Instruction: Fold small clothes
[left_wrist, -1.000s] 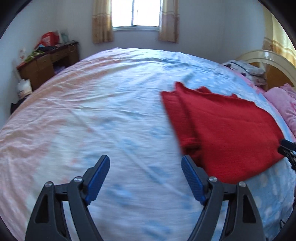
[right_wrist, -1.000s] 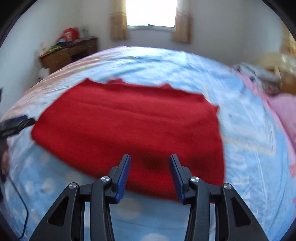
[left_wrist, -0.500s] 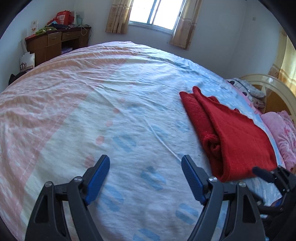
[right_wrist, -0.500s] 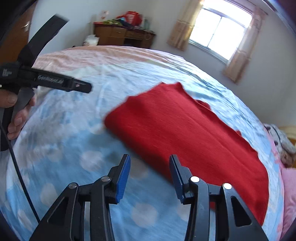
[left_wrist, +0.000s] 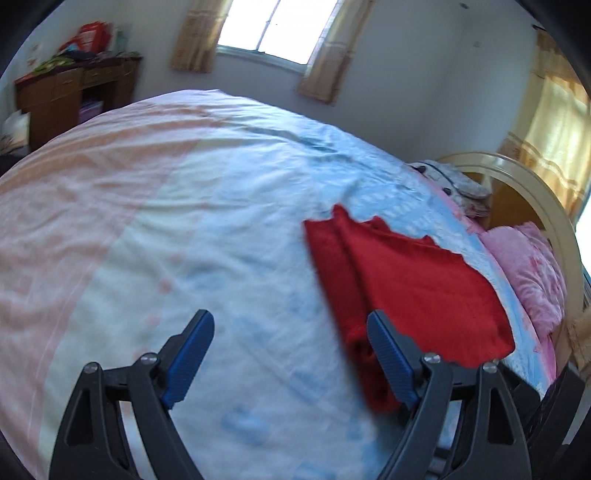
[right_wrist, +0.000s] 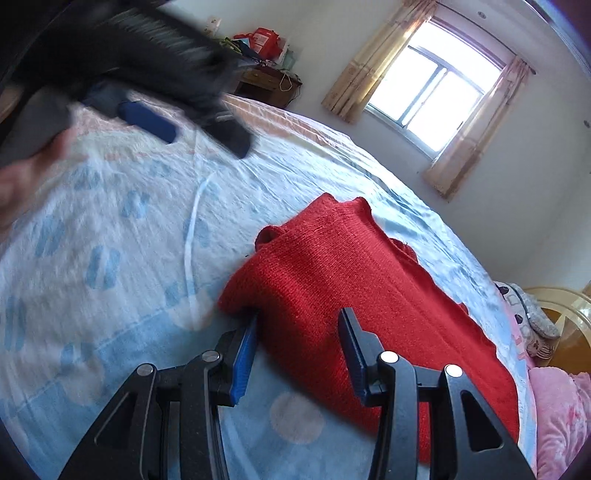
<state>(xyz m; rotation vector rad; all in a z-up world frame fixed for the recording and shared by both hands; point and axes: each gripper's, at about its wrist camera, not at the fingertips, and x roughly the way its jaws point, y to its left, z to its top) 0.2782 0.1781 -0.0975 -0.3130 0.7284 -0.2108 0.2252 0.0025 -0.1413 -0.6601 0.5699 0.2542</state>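
Red knit, folded into a long flat stack, the garment (right_wrist: 354, 295) lies on the blue-and-white part of the bed (left_wrist: 221, 206), toward the side with the pink pillow (left_wrist: 528, 273) and the curved headboard (left_wrist: 532, 184). From the left wrist view the garment (left_wrist: 406, 291) shows a doubled edge along its left side, layers lying one over another.

The left tool (left_wrist: 291, 350) hangs over bare sheet just beside that edge. Its jaws stand wide and have just been opening further, with only bedding between the blue pads; its right finger (left_wrist: 388, 358) overlaps the garment's near corner in the picture, though whether it touches I cannot tell. In the right wrist view the same tool (right_wrist: 184, 122) appears blurred at upper left, a hand (right_wrist: 29, 173) behind it.

The right tool (right_wrist: 297, 350) sits low at the garment's near end, jaws partly apart and released. Its left pad (right_wrist: 245, 354) lies just beside the folded corner, its right one (right_wrist: 351, 350) stands over the red cloth, so the corner lies between them without being pinched.

Beyond the bed are a curtained window (right_wrist: 428, 88) and a wooden desk (left_wrist: 70, 92) with clutter on top.
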